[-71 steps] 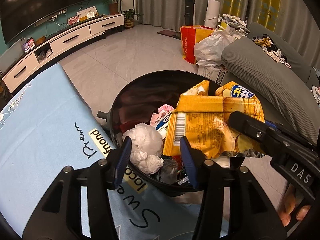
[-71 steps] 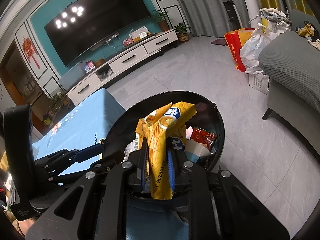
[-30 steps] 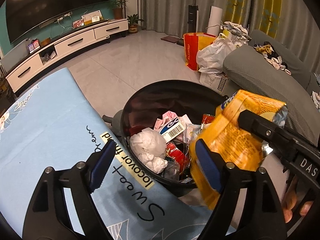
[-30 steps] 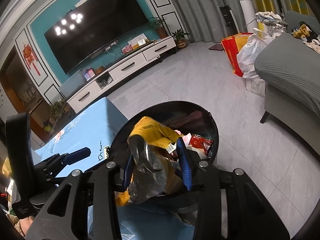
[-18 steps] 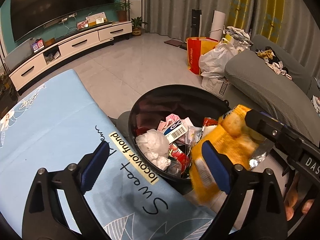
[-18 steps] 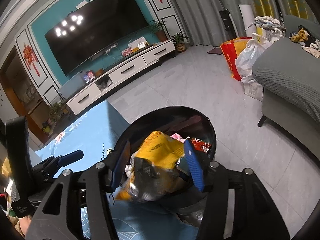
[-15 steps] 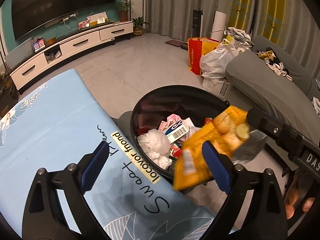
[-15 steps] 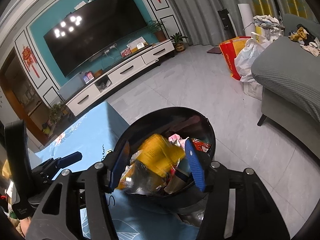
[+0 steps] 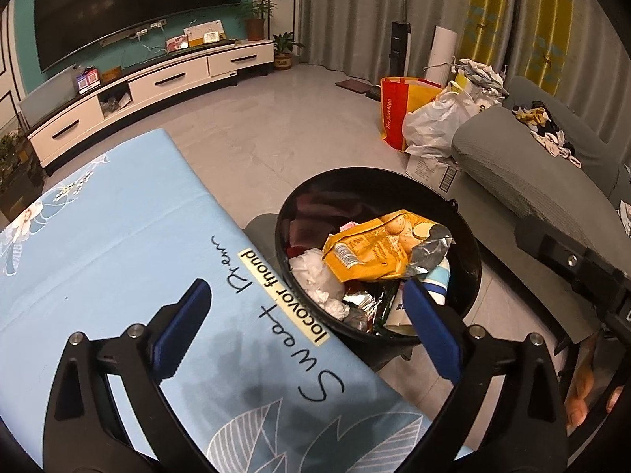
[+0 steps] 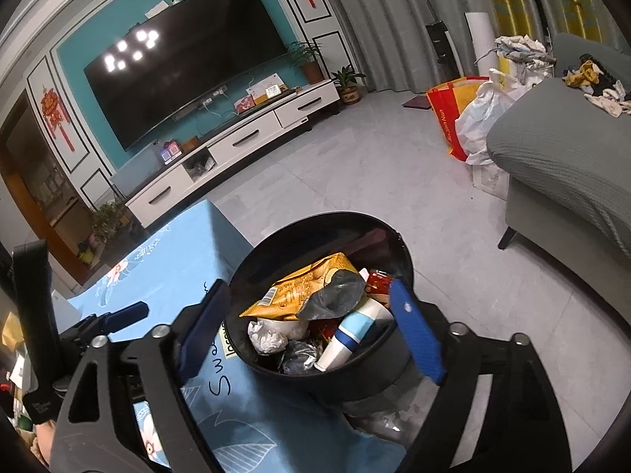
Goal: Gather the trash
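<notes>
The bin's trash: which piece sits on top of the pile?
The orange snack bag, torn open with its silver lining showing. It lies across the white tissue and the blue-and-white cup in the black bin.

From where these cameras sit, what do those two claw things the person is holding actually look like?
Each is a black plastic frame forking into two arms studded with silver screws, tipped with flat blue pads. The left gripper has ridged fingers; the right gripper matches it, a small screw in one pad. Seen from the left camera, the right one's black body carries white lettering, with bare fingertips of the person's hand below it.
</notes>
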Demonstrator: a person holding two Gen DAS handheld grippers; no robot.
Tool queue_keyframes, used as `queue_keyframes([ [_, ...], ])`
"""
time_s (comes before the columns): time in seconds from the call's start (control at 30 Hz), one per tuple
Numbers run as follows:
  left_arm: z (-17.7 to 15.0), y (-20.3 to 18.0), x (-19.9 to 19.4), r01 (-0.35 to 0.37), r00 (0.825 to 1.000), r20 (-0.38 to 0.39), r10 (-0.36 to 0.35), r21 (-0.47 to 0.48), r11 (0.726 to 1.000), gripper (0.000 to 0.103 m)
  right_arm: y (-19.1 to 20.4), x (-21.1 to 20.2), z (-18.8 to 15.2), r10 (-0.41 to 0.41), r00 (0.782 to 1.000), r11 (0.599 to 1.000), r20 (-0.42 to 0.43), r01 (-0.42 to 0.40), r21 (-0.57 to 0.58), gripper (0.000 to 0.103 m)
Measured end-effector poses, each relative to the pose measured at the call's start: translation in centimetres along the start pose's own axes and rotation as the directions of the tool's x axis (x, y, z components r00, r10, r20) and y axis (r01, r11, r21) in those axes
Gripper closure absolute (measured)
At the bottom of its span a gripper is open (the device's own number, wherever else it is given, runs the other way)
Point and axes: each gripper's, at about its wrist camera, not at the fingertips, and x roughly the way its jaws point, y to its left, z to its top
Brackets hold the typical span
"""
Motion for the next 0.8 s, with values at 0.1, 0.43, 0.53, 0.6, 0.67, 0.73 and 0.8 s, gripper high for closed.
queue_keyframes([
  [0.1,0.0,0.4,-1.3,-0.008,1.000,0.008,0.008,-0.011,1.000,0.003,0.4,-1.0,-0.2,-0.020,1.000,1.000,0.001,0.020,-0.018,0.011],
  [0.43,-1.3,1.5,-7.2,-0.044,0.998,0.043,0.046,-0.025,0.999,0.003,1.9,-4.1,-1.3,-0.085,0.995,0.996,-0.055,0.083,-0.031,0.003],
  [0.53,-1.7,1.7,-9.3,-0.038,0.998,0.052,0.039,-0.034,0.999,0.003,2.8,-5.3,-1.7,-0.099,0.993,0.994,-0.058,0.097,-0.040,0.003],
  [0.6,-2.0,2.1,-10.8,-0.054,0.996,0.068,0.057,-0.050,0.997,0.003,3.5,-6.0,-2.0,-0.105,0.993,0.993,-0.063,0.101,-0.053,0.003],
  [0.67,-2.1,2.4,-12.3,-0.060,0.995,0.075,0.065,-0.070,0.996,0.003,4.2,-6.6,-2.3,-0.100,0.992,0.993,-0.073,0.095,-0.072,0.003],
  [0.73,-2.3,2.4,-13.7,-0.078,0.993,0.080,0.084,-0.078,0.994,0.003,5.1,-7.3,-2.6,-0.099,0.992,0.990,-0.079,0.090,-0.110,0.003],
  [0.8,-2.4,2.4,-14.9,-0.121,0.989,0.079,0.127,-0.080,0.989,0.003,6.0,-7.8,-3.0,-0.123,0.990,0.983,-0.075,0.110,-0.148,0.003],
])
